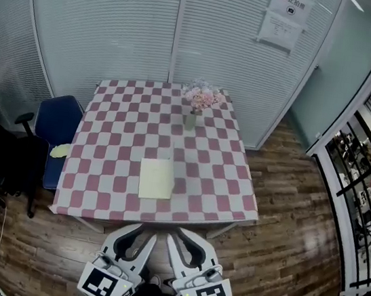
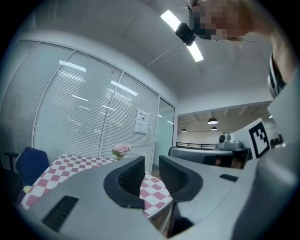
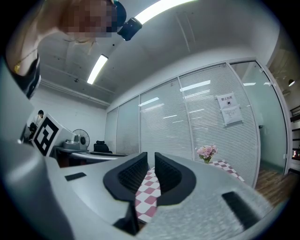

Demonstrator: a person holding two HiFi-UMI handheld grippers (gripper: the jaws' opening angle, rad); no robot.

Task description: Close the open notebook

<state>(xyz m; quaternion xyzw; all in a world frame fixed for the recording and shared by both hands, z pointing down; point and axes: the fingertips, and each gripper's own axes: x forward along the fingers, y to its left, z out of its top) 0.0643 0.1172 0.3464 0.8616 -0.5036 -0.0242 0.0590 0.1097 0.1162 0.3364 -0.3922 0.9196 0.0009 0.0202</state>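
Yellow notebook [image 1: 156, 178] is lying flat near the checked table's [image 1: 97, 193] front edge, while left gripper [image 1: 144, 234] and right gripper [image 1: 181, 236] are hovering short of it, jaws apart, empty.

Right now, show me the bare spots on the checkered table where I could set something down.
Bare: the left side of the table, from its edge to the notebook; the right side, from notebook to edge; and the band between the vase of flowers and the notebook. Taken: only the far middle, by the vase, and the near middle, under the notebook.
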